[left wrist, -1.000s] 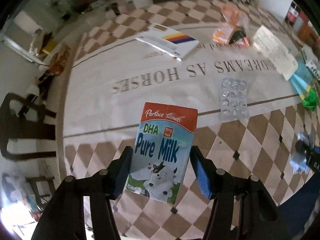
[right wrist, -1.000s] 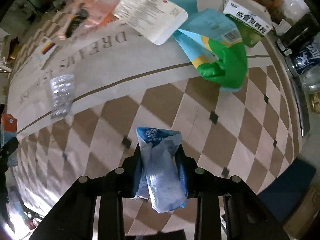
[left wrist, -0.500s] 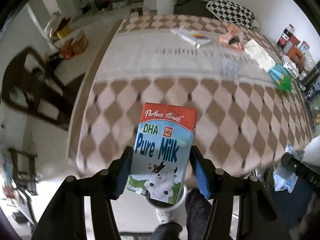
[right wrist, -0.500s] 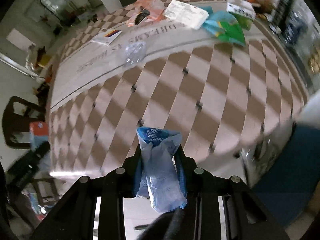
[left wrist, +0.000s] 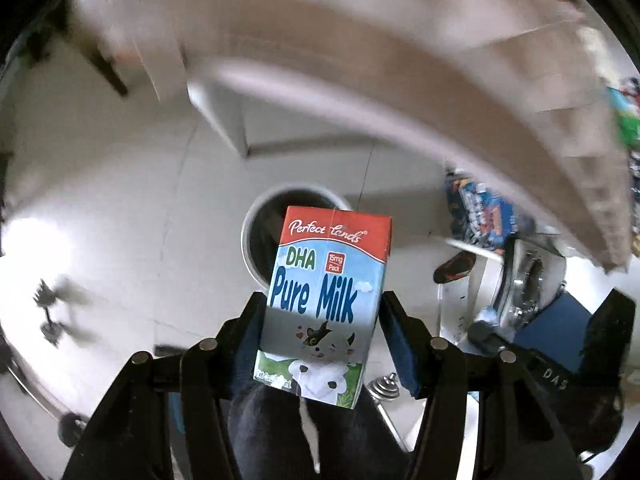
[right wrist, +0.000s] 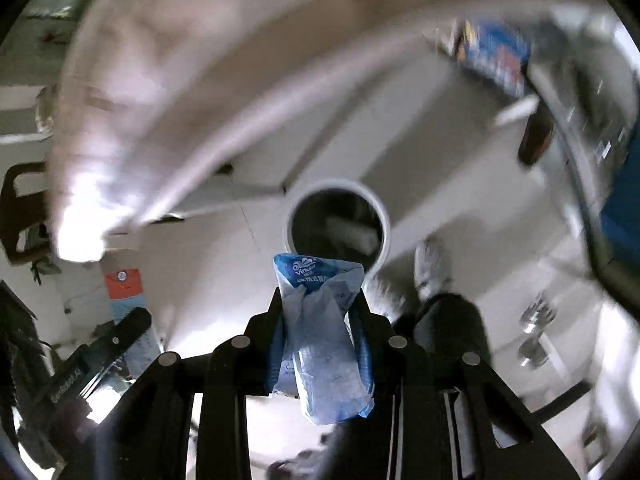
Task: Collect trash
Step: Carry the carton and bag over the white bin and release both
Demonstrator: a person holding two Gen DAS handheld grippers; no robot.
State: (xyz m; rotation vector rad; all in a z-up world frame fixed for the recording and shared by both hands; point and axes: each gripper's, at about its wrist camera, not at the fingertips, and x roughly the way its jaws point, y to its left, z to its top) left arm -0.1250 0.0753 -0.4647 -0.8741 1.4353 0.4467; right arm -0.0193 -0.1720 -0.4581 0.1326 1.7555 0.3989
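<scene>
Two grippers (left wrist: 322, 320) (right wrist: 320, 312), one bin (right wrist: 384, 216)

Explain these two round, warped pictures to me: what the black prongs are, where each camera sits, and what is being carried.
No robot here: a person carries a two-finger gripper in each hand, with a fisheye camera on each looking along its fingers. That bends and blurs the room.

Left-hand view: the left gripper clamps a milk carton above a round white bin on the pale floor.

Right-hand view: the right gripper pinches a crumpled blue plastic wrapper over the same bin, which already holds something pale. The blurred brown band above is the table edge.
</scene>
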